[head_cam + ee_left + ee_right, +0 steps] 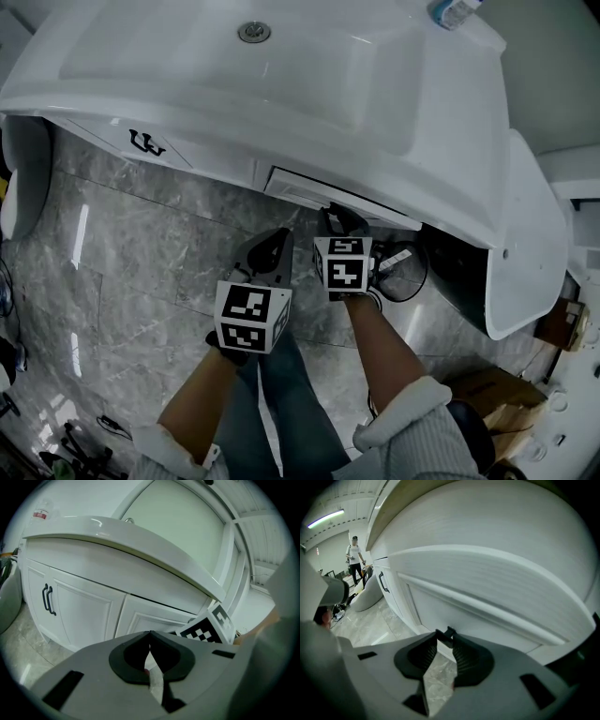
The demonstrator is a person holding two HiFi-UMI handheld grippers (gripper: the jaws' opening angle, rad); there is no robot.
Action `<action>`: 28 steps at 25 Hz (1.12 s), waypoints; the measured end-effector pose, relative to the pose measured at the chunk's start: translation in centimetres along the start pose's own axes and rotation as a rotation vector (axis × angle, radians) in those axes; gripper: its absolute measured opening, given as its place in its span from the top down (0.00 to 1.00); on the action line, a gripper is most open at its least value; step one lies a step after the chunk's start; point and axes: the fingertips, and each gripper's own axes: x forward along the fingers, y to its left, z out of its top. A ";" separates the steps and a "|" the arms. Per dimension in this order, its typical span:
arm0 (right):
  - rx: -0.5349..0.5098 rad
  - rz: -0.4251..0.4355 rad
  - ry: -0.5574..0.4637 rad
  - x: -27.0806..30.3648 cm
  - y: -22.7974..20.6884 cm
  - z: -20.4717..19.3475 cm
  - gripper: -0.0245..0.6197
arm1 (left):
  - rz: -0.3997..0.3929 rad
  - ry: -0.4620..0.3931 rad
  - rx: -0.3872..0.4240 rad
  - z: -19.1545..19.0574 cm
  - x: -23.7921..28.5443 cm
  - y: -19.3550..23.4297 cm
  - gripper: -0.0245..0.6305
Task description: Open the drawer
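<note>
The white vanity's drawer [314, 190] stands slightly out under the sink counter [281, 84]. In the right gripper view its white front [487, 616] fills the frame, with a small dark handle [445, 634] pinched between my right gripper's [444, 639] ribbed pads. The head view shows that right gripper [341, 221] up against the drawer front. My left gripper [275, 246] hangs just to its left, off the cabinet, jaws shut with nothing between them [150, 634]. The right gripper's marker cube [208, 626] shows in the left gripper view.
Left of the drawer are cabinet doors with black handles [145, 143] [47, 600]. A bottle [456, 11] stands on the counter's far corner. A round wire bin [405, 272] and a cardboard box [497, 398] sit at the right. A person [355, 557] stands far off.
</note>
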 end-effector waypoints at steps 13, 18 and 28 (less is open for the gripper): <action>-0.150 0.029 0.014 -2.4 2.3 -2.2 0.84 | -0.027 0.006 0.026 0.2 -0.4 -1.5 0.94; -0.252 0.063 0.003 -2.7 2.6 -2.5 0.86 | -0.033 0.008 0.031 0.0 -0.5 -1.8 0.94; -0.355 0.112 -0.018 -4.3 4.2 -4.3 0.89 | -0.048 0.007 0.046 0.0 -0.6 -2.6 0.94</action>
